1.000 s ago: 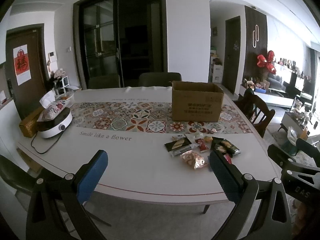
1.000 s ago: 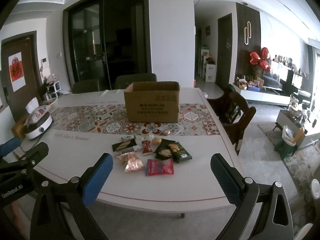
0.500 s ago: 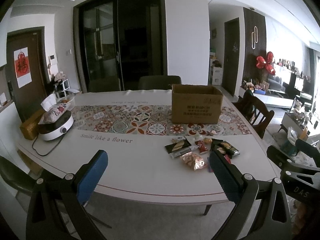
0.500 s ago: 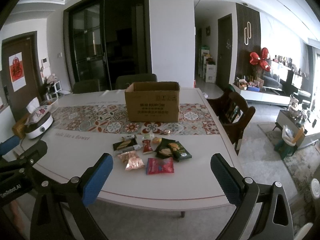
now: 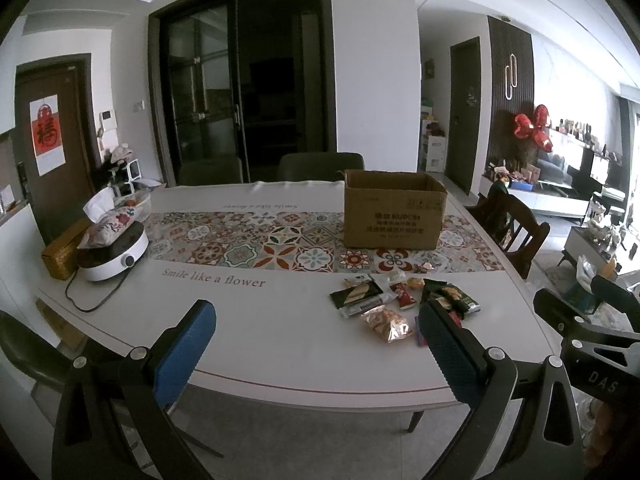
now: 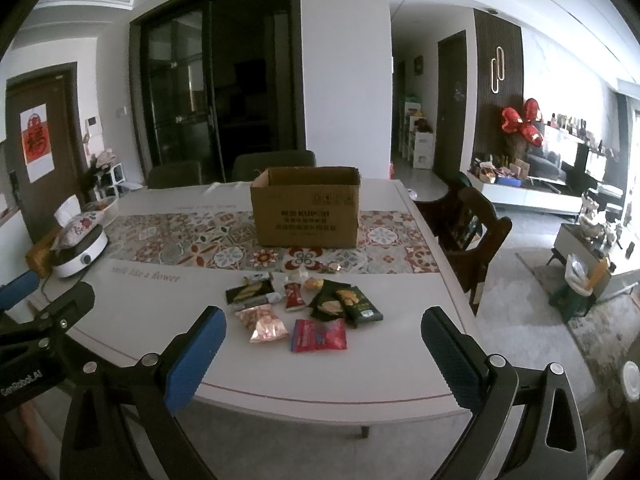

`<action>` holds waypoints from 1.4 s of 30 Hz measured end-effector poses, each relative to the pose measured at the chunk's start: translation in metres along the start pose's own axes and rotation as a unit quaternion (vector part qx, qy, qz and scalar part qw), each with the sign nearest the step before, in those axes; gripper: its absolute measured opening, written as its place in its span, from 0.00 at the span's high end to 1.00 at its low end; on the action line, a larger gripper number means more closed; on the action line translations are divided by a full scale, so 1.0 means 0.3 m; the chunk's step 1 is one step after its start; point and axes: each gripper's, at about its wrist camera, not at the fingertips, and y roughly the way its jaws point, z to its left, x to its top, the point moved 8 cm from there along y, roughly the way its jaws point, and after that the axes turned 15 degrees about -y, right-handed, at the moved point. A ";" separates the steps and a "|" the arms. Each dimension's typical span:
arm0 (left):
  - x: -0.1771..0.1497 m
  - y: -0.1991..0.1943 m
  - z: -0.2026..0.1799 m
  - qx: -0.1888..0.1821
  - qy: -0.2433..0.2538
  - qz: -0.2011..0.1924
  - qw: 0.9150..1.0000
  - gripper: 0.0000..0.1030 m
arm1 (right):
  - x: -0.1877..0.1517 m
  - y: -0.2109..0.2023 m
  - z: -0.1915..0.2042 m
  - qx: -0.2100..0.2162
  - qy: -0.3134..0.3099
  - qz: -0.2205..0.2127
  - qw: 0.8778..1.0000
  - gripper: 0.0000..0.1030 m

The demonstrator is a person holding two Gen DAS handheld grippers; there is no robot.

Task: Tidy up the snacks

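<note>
Several snack packets lie in a loose cluster on the white table (image 6: 132,316): a red packet (image 6: 319,334), a shiny clear bag (image 6: 262,322), dark green packets (image 6: 346,302) and a dark bar packet (image 6: 249,291). An open cardboard box (image 6: 306,211) stands behind them on the patterned runner. The cluster also shows in the left wrist view (image 5: 386,322), with the box (image 5: 394,210) behind it. My right gripper (image 6: 320,354) is open and empty, short of the table's front edge. My left gripper (image 5: 316,346) is open and empty, left of the snacks.
A white cooker (image 5: 114,254) with a tissue pouch and a wicker box (image 5: 60,252) sit at the table's left end. A wooden chair (image 6: 466,236) stands at the right side; dark chairs (image 6: 272,164) stand behind. Floor lies right of the table.
Both views have shifted slightly; the table and snacks sit a little lower and nearer in frame. Both grippers stay open. No snack has moved.
</note>
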 end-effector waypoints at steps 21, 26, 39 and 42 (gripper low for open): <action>-0.007 0.001 -0.001 0.000 0.001 -0.001 1.000 0.00 | -0.001 0.013 0.001 0.002 0.001 0.001 1.000 0.04; -0.006 -0.003 0.000 0.001 0.001 -0.001 1.000 0.00 | -0.001 0.012 0.004 0.002 0.000 0.002 1.000 0.04; -0.008 0.002 -0.003 -0.003 0.010 0.007 1.000 0.00 | -0.010 0.035 0.009 0.010 -0.001 0.005 1.000 0.04; -0.006 0.028 0.000 -0.001 0.024 0.011 1.000 0.02 | -0.009 0.066 0.006 0.014 0.000 0.006 1.000 0.04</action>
